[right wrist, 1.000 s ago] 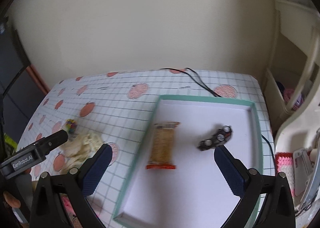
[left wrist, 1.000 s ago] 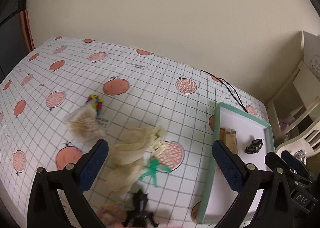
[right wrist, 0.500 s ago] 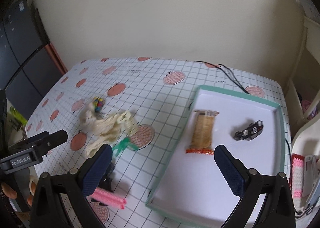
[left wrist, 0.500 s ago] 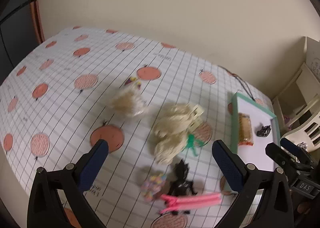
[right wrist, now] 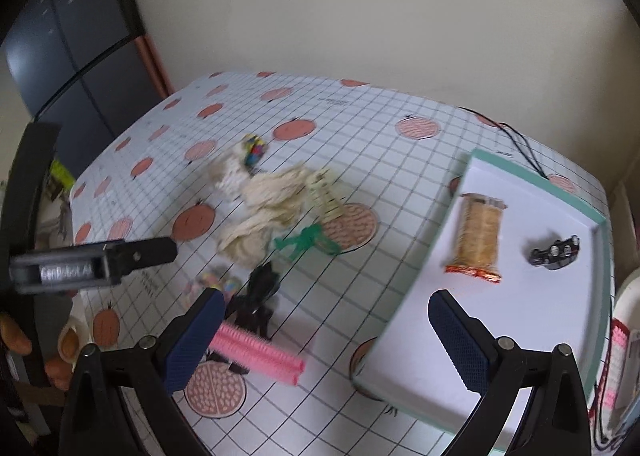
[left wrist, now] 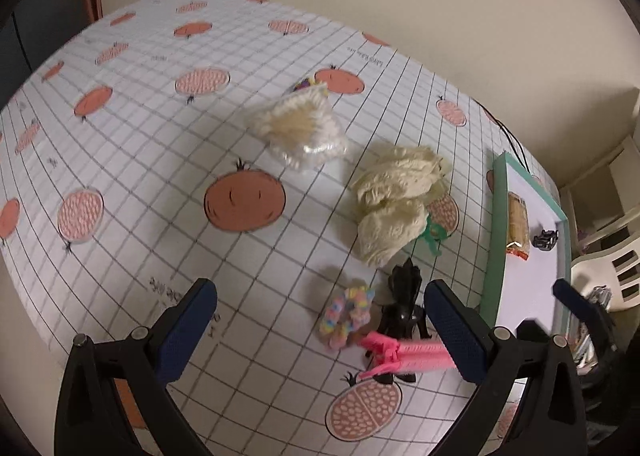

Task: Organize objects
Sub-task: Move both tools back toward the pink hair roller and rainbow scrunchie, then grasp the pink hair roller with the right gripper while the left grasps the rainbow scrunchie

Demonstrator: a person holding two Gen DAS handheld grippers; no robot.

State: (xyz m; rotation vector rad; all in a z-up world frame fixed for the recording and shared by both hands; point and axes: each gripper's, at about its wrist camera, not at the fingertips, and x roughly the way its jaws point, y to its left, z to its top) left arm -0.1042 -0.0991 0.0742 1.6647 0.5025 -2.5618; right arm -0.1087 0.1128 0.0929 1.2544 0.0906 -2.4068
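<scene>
Cream cloth (left wrist: 394, 201) lies bunched in the middle of your checked tablecloth (left wrist: 160, 159), with a green ribbon (right wrist: 306, 240) poking out at its near edge and a pale hair clip (right wrist: 326, 197) resting against it. Farther back sits a clear bag of fluffy stuff (left wrist: 300, 131) with a small multicoloured bit (right wrist: 253, 147) at its far end. Nearer to you, a pastel scrunchie (left wrist: 346, 316), a black figure (left wrist: 404, 296) and a pink comb (right wrist: 256, 350) crowd together, the comb lying over the figure's lower part. Your left gripper (left wrist: 320, 332) hangs above that group with its jaws wide apart, holding nothing. Your right gripper (right wrist: 324, 336) is spread just as wide and empty, one finger over the comb, the other over the green-rimmed tray (right wrist: 416, 284). Inside the tray a snack bar (right wrist: 478, 236) and a small black toy car (right wrist: 556, 252) lie apart on the white floor
</scene>
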